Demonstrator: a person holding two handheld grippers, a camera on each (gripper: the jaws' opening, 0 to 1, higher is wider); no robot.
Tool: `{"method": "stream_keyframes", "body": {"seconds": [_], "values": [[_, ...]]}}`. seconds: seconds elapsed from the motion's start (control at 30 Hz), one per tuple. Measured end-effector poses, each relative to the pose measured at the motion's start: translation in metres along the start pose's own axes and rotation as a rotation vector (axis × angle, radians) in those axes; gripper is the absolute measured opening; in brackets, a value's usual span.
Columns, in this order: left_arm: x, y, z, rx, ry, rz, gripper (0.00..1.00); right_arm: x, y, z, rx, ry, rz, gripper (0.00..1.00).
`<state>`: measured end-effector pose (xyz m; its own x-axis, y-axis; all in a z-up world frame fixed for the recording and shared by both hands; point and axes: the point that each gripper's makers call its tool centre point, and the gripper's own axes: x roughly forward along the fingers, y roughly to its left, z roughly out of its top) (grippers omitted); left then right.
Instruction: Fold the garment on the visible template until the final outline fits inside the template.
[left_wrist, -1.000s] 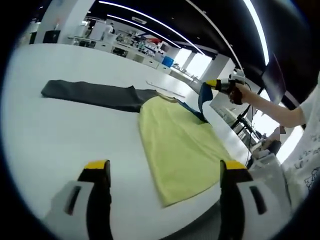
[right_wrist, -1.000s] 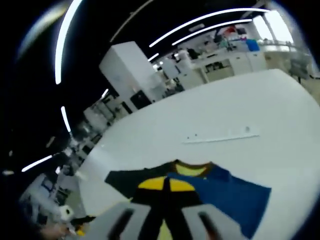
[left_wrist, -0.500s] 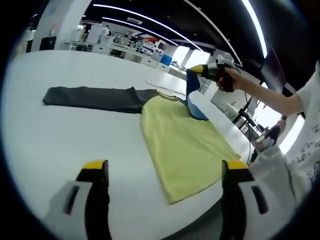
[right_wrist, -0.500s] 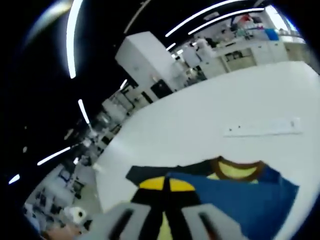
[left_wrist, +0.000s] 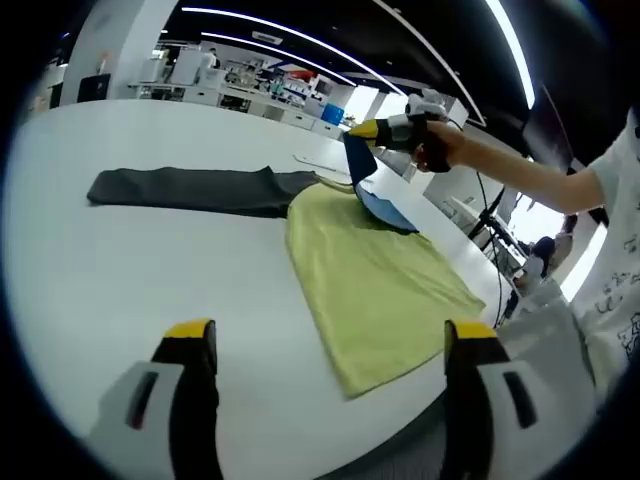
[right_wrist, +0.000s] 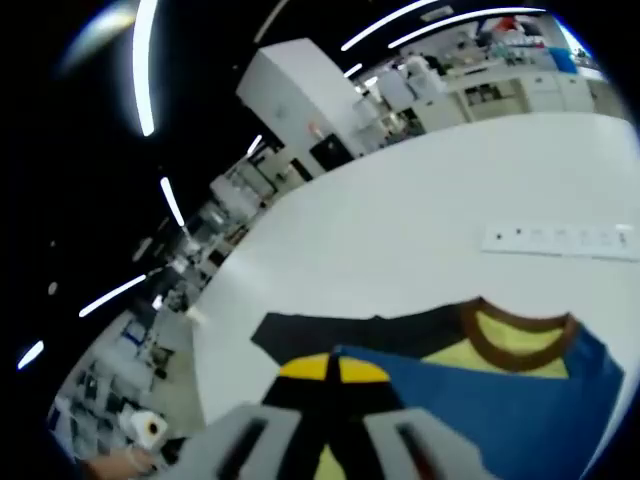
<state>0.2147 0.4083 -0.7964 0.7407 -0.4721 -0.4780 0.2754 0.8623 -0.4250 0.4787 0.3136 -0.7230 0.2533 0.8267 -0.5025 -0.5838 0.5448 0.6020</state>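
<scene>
One limp, light garment (left_wrist: 375, 275) is lying on the white table (left_wrist: 120, 270), its blue sleeve (left_wrist: 372, 190) drooping from the clamped right gripper (left_wrist: 362, 130), while the left gripper (left_wrist: 330, 345) is hovering wide open, holding nothing.

I see a white strip (right_wrist: 555, 240) lying on the white table (right_wrist: 400, 230) at two o'clock; white cabinets (right_wrist: 300, 100) behind.

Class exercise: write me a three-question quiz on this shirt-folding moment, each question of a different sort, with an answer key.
1. True or false: the right gripper is shut on the blue sleeve.
2. Which colour is the shirt body? A red, B yellow-green, C white.
3. Fill in: the dark sleeve lies flat on the white ____.

Key: 1 true; 2 B; 3 table.
</scene>
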Motion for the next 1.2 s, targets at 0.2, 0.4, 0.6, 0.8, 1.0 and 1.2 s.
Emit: {"method": "stream_keyframes", "body": {"seconds": [0.2, 0.4, 0.6, 0.8, 1.0, 1.2], "values": [[0.001, 0.002, -0.007, -0.018, 0.010, 0.004, 0.91, 0.028, -0.015, -0.014, 0.014, 0.043, -0.026, 0.00], [0.004, 0.001, -0.008, -0.034, 0.012, 0.006, 0.91, 0.050, -0.020, -0.022, 0.014, 0.063, -0.039, 0.00], [0.007, 0.001, -0.010, -0.043, 0.019, 0.005, 0.90, 0.074, -0.026, -0.033, 0.023, 0.094, -0.058, 0.00], [0.006, 0.001, -0.006, -0.053, 0.007, 0.010, 0.90, 0.085, -0.030, -0.038, 0.003, 0.109, -0.075, 0.00], [0.005, 0.002, -0.005, -0.054, 0.005, 0.021, 0.90, 0.083, -0.031, -0.039, -0.010, 0.106, -0.086, 0.00], [0.004, -0.001, -0.005, -0.054, 0.006, 0.020, 0.90, 0.080, -0.030, -0.039, -0.050, 0.097, -0.078, 0.02]]}}
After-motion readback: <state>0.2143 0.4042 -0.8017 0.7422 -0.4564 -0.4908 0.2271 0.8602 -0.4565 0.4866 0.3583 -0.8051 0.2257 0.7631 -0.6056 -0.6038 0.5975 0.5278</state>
